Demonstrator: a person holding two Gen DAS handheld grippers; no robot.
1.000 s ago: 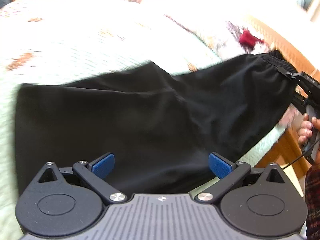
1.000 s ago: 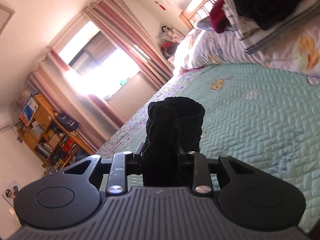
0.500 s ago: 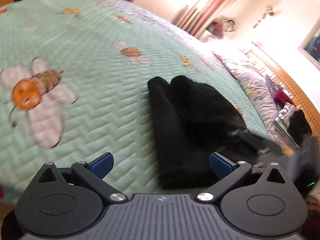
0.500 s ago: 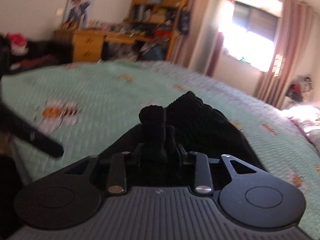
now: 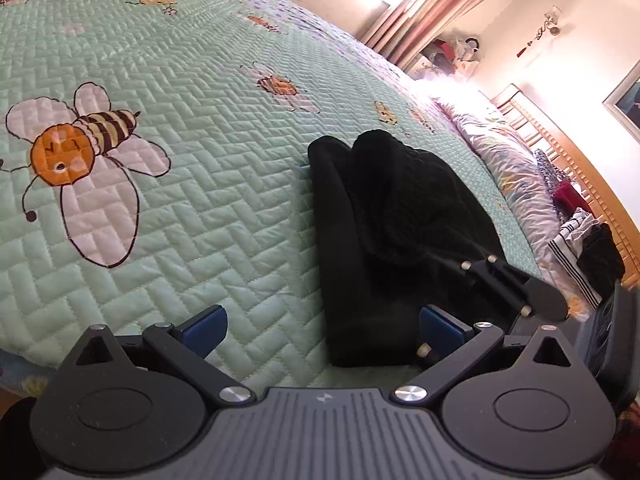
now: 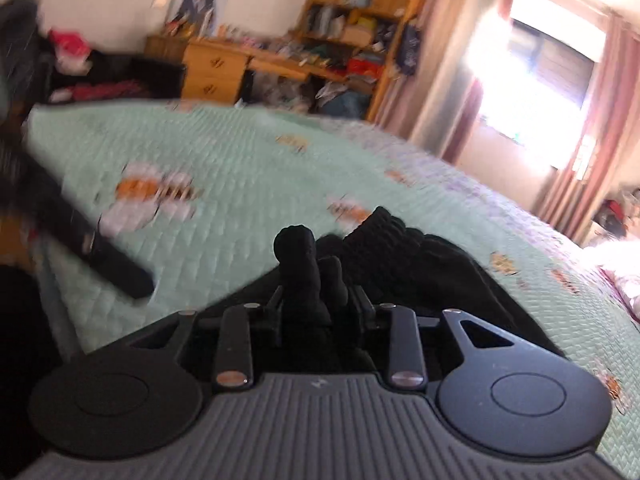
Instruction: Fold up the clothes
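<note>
A black garment (image 5: 392, 232) lies folded into a long narrow strip on the mint quilt (image 5: 192, 184), its ribbed end heaped on top. My left gripper (image 5: 320, 326) hovers open just before the strip's near end, blue pads (image 5: 202, 326) wide apart with only the strip's left corner between them. My right gripper (image 6: 316, 300) rests low on the garment, and a bunched fold of black cloth (image 6: 300, 256) stands up between its jaws, which are opening while the cloth still touches both fingers. In the left wrist view the right gripper (image 5: 480, 264) comes in from the right over the strip.
A floral duvet (image 5: 512, 168) and a pile of striped and dark clothes (image 5: 592, 248) lie by the wooden headboard (image 5: 580, 168) at right. The bed's near edge runs just below my left gripper. A desk and cluttered shelves (image 6: 224, 64) stand beyond the bed.
A second ago the garment lay spread wide, its waistband end held up by the right gripper. That end has been carried across, and the garment now lies doubled. Both grippers have barely moved lately.
</note>
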